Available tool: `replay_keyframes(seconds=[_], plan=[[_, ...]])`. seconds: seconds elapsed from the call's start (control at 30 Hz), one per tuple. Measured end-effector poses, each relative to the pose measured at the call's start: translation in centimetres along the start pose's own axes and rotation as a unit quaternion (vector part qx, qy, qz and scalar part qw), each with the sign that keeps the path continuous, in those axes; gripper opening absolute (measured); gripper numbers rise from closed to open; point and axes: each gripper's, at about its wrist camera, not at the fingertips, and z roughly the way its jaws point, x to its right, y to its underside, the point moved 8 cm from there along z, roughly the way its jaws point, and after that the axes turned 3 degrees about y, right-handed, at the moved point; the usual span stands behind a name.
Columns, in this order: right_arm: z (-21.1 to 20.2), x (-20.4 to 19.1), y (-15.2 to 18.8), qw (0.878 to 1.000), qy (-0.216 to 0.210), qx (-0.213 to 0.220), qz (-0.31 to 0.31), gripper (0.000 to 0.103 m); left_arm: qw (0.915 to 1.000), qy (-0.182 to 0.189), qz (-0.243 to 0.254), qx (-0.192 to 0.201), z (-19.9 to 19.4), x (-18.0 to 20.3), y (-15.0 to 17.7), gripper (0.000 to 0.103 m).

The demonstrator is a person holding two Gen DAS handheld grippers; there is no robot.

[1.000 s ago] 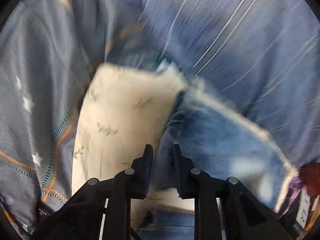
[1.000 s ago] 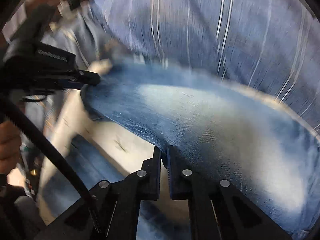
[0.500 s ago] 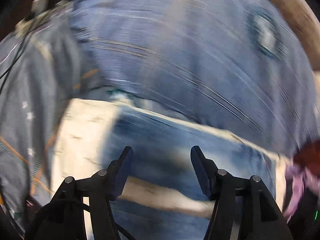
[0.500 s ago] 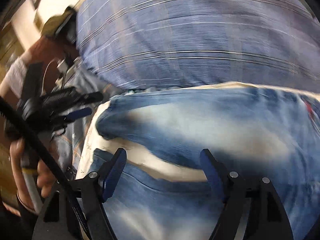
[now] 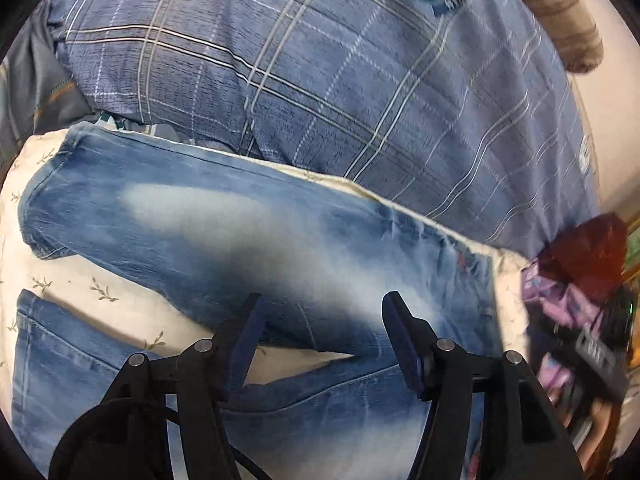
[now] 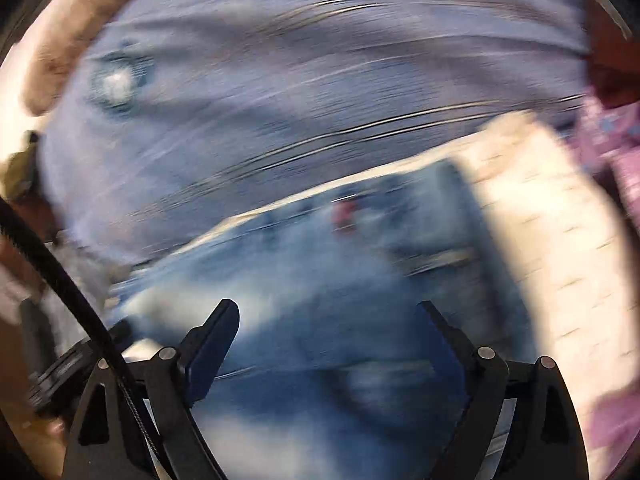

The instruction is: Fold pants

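Both my tongs gape wide, holding nothing: left tongs point(image 5: 322, 318) and right tongs point(image 6: 330, 326) hover over the jeans point(image 5: 208, 220). Jeans lie mid-frame on the cream sheet point(image 5: 60, 280), one leg laid across, likely for the next fold. Right view blurred.

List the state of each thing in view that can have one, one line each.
Left tongs: open, holding nothing, above the jeans.
Right tongs: open, holding nothing; view motion-blurred.
Jeans: released, one leg folded across, lying on the cream cloth.
Plaid pillow: lying behind the jeans.
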Motion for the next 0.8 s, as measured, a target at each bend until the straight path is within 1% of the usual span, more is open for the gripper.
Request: replay_keyframes(seconds=[0.07,0.13,0.2,0.23,0.3,0.33,0.37,0.4,0.47,0.5,0.53,0.57,0.6,0.63,0.67,0.73,0.77,0.8], plan=[[1.5,3.1,-1.9,0.999,0.032,-0.003,0.003,0.090,0.9999,-0.011,0.013,0.003,-0.3,0.5,0.6,0.060],[3.2,5.5,-3.4,0.998,0.062,-0.011,0.016,0.090,0.9998,-0.012,0.015,0.000,0.0,0.6,0.6,0.060],[5.2,7.4,-4.9,0.996,0.077,-0.023,0.028,0.089,0.9997,-0.010,0.021,0.004,0.0,1.1,0.6,0.060],[5.9,8.2,-5.4,0.996,0.082,-0.027,0.033,0.087,0.9995,-0.016,0.027,0.007,0.2,1.3,0.5,0.060],[7.2,8.1,-6.5,0.996,0.080,-0.033,0.033,0.081,0.9991,-0.017,0.038,0.009,-0.4,1.7,0.7,0.060],[8.0,7.7,-7.0,0.996,0.076,-0.039,0.028,0.080,0.9991,-0.016,0.039,0.009,-0.2,1.7,0.8,0.060],[8.8,7.5,-7.3,0.995,0.081,-0.047,0.022,0.080,0.9990,-0.014,0.042,0.007,-0.3,1.8,0.9,0.060],[9.4,7.5,-7.5,0.994,0.094,-0.051,0.016,0.080,0.9990,-0.015,0.042,0.006,-0.2,1.7,0.9,0.060],[10.4,8.3,-7.8,0.987,0.149,-0.050,0.009,0.081,0.9989,-0.017,0.044,0.005,-0.1,1.6,1.0,0.060],[10.9,8.7,-7.8,0.986,0.159,-0.052,0.010,0.082,0.9989,-0.017,0.043,0.004,0.0,1.5,1.0,0.060],[11.4,8.7,-7.6,0.988,0.145,-0.059,0.018,0.082,0.9989,-0.016,0.043,0.002,0.0,1.5,1.1,0.060],[11.7,8.6,-7.4,0.989,0.127,-0.065,0.028,0.078,0.9990,-0.015,0.043,0.000,0.0,1.5,1.2,0.060],[11.7,8.5,-7.2,0.990,0.124,-0.065,0.028,0.070,0.9989,-0.014,0.045,-0.002,0.0,1.6,1.2,0.060],[11.6,8.2,-7.0,0.990,0.125,-0.064,0.020,0.067,0.9989,-0.015,0.045,-0.002,-0.1,1.6,1.3,0.060],[11.3,7.8,-7.0,0.989,0.134,-0.062,0.006,0.062,0.9989,-0.014,0.045,-0.004,-0.1,1.6,1.4,0.060],[11.0,7.0,-6.9,0.989,0.134,-0.060,-0.011,0.043,0.9990,-0.010,0.043,-0.005,-0.2,1.7,1.5,0.060],[10.9,6.4,-6.8,0.990,0.128,-0.063,-0.016,0.031,0.9990,-0.009,0.043,-0.005,-0.3,1.7,1.5,0.060],[10.7,6.1,-6.9,0.989,0.135,-0.061,-0.019,0.028,0.9990,-0.009,0.042,-0.005,-0.3,1.7,1.5,0.060]])
